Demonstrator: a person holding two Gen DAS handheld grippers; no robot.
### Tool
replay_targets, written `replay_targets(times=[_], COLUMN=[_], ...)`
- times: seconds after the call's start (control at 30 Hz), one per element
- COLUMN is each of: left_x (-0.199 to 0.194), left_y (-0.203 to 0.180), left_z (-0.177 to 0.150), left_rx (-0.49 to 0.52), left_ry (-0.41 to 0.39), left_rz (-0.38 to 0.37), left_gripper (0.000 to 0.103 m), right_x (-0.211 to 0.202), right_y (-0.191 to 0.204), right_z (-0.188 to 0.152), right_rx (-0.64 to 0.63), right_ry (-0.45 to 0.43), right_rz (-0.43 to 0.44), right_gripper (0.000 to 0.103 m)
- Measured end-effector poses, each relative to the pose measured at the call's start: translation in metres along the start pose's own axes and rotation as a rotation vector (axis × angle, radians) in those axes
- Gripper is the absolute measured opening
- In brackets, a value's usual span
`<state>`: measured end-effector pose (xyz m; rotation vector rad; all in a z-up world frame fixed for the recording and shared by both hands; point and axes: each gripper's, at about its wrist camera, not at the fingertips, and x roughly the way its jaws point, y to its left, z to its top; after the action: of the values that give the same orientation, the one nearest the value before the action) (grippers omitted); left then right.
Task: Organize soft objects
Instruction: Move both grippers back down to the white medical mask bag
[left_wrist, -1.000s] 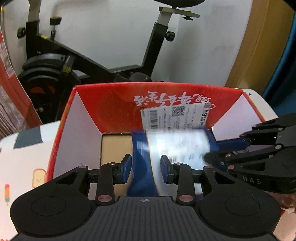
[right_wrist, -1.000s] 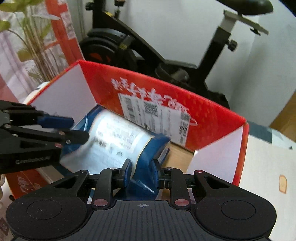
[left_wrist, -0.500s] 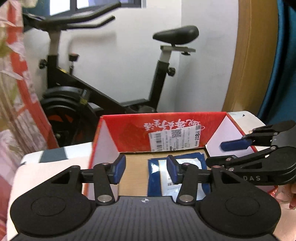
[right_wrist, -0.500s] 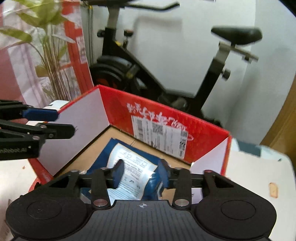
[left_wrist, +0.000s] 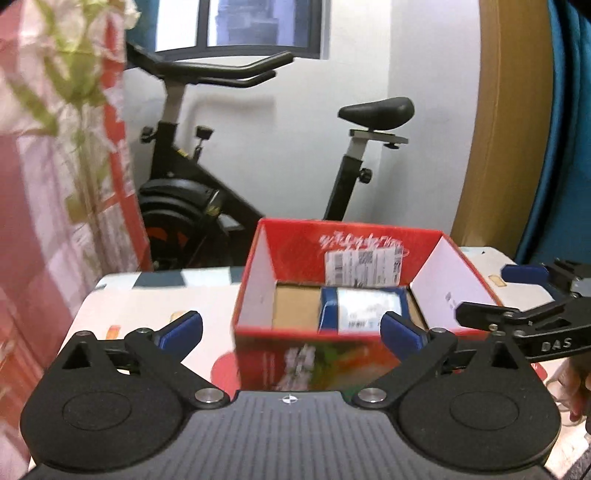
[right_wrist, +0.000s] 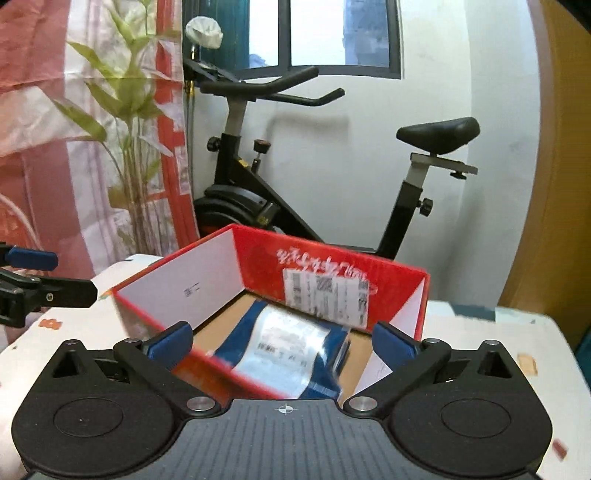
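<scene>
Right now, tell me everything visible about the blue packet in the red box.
The blue packet is a soft, glossy pouch, dark blue with a large white printed panel carrying small text and a barcode; motion blur hides the wording. It lies flat on the brown cardboard floor of the open red box, toward the right half as the left wrist view shows it. Its near end is hidden behind the box's front wall. Neither pair of tongs touches it.

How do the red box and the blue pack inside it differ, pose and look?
The red box stands upright and open-topped on the table; the blue pack lies flat on its cardboard floor. The box is stiff with straight walls; the pack looks soft and crinkled. The box is red outside, the pack blue with a white panel. Both carry printed barcode labels.
</scene>
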<state>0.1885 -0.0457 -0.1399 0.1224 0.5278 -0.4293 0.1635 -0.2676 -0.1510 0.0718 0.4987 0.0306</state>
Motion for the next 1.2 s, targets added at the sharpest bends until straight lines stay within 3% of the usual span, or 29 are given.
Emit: replay_targets(times=[0.47,0.77,0.87,1.07,1.13,1.2], left_x=[-0.048,-0.051,-0.053,-0.050,-0.048,-0.044], left_y=[0.011,0.003,-0.001,-0.001,-0.002,-0.003], left_z=[-0.077,-0.108,-0.112,-0.120,-0.124,-0.127], left_rx=[-0.079,-0.071,-0.058,-0.097,-0.098,-0.101], left_ry=[0.064,0.097,0.087,0.117,0.127,0.149], left_rz=[0.099,0.121,0.106,0.033,0.021,0.002], left_gripper=[0.103,0.101,0.090,0.077,0.067,0.047], right_x=[-0.051,-0.055,-0.058,-0.057,-0.054,-0.051], right_y=[0.031,0.029,0.028,0.031,0.032,0.032], right_z=[-0.083,-0.127,-0.135,-0.144,-0.147,-0.150], right_rx=[0.057,0.102,0.106,0.112,0.105,0.111], right_ry=[0.046,0.151,0.163,0.178,0.190,0.206], right_rz=[0.034,0.012,0.020,0.041,0.045,0.052], right_gripper=[0.103,0.103,0.102,0.097,0.097,0.097])
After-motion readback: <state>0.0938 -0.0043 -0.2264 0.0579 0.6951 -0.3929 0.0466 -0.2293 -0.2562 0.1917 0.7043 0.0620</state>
